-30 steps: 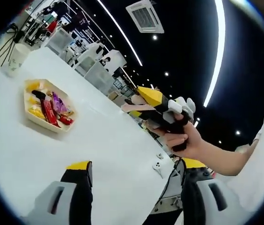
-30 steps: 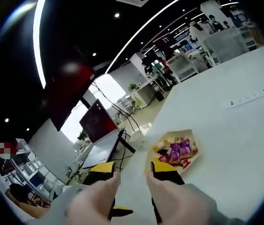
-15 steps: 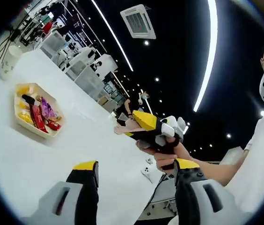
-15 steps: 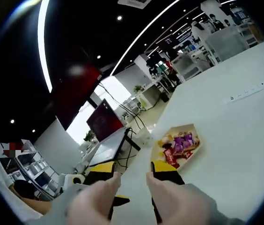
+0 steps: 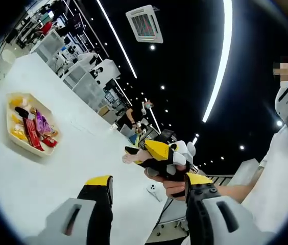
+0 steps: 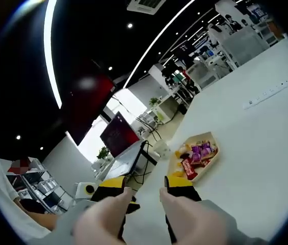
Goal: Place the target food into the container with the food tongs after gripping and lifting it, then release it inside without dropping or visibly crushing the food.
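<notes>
A pale tray (image 5: pixel 12 137) of wrapped snacks, red, purple and yellow, lies on the white table (image 5: pixel 72 153) at the left of the left gripper view. My left gripper (image 5: pixel 149 181) is open and holds nothing, well above the table. A hand (image 5: pixel 172 186) carries my right gripper (image 5: pixel 157 153) in from the right, with pale tongs (image 5: pixel 129 157) sticking out of it. In the right gripper view the right gripper (image 6: pixel 145 185) grips the tongs' two pale arms (image 6: pixel 103 214), which stand apart. The tray (image 6: pixel 209 164) lies ahead of them, some way off.
A paper cup (image 5: pixel 1 64) stands beyond the tray, also near a dark monitor (image 6: pixel 118 133) and cables. A white power strip (image 6: pixel 266 94) lies farther along the table. A small white object (image 5: pixel 153 190) sits near the table edge. The person's white sleeve (image 5: pixel 287 153) is at the right.
Both cameras have tilted and risen, so the tray looks smaller and farther. In the left gripper view the right gripper has dropped lower, close to the left gripper's right jaw.
</notes>
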The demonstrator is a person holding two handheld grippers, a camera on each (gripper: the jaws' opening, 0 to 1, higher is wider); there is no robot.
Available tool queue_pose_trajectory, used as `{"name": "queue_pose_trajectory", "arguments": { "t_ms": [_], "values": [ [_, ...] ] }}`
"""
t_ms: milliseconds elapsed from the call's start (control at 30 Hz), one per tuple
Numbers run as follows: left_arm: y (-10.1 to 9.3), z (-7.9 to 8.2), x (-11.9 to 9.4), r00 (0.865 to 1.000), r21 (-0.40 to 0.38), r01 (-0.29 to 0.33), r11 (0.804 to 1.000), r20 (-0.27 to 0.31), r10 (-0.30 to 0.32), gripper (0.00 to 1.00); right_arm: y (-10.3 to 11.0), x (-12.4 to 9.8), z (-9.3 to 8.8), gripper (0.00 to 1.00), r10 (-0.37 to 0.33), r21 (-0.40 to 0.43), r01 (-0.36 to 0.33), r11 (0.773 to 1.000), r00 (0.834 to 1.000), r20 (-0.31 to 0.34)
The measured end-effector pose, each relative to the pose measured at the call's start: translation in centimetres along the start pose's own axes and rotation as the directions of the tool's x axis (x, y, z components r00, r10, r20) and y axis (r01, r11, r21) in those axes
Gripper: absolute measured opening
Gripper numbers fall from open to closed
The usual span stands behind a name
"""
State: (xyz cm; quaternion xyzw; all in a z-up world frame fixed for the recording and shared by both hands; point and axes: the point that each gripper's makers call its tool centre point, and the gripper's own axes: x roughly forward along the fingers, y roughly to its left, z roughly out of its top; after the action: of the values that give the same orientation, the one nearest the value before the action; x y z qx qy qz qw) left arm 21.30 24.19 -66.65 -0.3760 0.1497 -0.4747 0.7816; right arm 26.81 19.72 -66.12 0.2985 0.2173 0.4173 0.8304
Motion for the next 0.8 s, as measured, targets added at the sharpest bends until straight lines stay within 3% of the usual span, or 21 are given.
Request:
{"name": "queue_pose_trajectory", "arguments": {
  "t_ms": [333,633,800],
  "values": [
    [-1.2,0.4,-0.1,0.999,-0.005,0.054,0.999,-0.006,-0.054,0.55,1.7,-0.6,-0.4,0.29,0.058,-0.016,-0.057,0.998,0.998,0.029],
    [-1.9,0.1,-0.5,0.998,0.063,0.068,0.996,-0.016,-0.067,0.49,3.5,-1.3,-0.8,0.29,0.127,-0.084,-0.125,0.989,0.992,0.023],
    [-1.8,-0.7,-0.5,0.997,0.125,0.075,0.989,-0.042,-0.07,0.39,4.4,-1.3,-1.4,0.29,0.158,-0.101,-0.156,0.983,0.987,0.007]
  ]
}}
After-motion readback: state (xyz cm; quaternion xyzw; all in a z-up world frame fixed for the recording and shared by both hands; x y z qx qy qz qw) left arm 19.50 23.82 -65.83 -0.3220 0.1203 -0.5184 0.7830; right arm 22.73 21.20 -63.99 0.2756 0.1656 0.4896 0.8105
